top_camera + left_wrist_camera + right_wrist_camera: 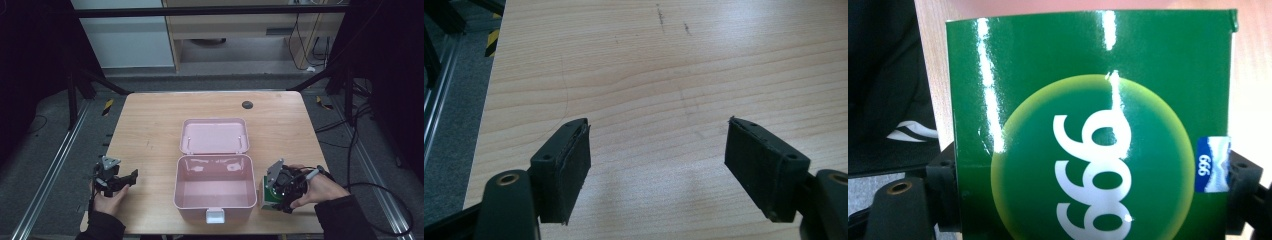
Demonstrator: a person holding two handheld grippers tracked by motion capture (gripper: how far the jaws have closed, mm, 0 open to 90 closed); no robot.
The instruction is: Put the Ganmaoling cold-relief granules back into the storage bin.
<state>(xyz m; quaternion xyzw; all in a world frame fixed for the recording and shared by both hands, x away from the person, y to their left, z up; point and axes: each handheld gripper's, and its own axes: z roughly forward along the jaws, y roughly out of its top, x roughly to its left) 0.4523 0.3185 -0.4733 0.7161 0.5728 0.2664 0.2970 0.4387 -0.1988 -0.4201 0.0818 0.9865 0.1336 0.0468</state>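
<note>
Green box [1088,125] sits between my right gripper's [278,192] fingers, on the table [150,130] just right of the pink case's [215,187] front right corner. In the right gripper view each finger sits against one side of the box, so I read it as pinched, glossy face with the "999" print toward the camera. I can't tell whether it rests on the table or is just off it.

The case is open, its lid [214,136] lying flat behind, the inside bare, the white latch [216,215] at the front edge.

My read of the step: box goes into the case. To do it well:
- keep the pinch firm; the glossy card looks slippery, and the fingers grip low on it
- lift straight up above the near wall before moving left, the rim is right beside the box
- lower it level and release only once it is seated on the floor of the case
- stay off the latch and the lid hinge

Left gripper [116,180] is parked near the table's left edge, well apart from the case, fingers [569,170] spread, nothing between them. I leave it there, unless the case slides, then I brace the left wall.
</note>
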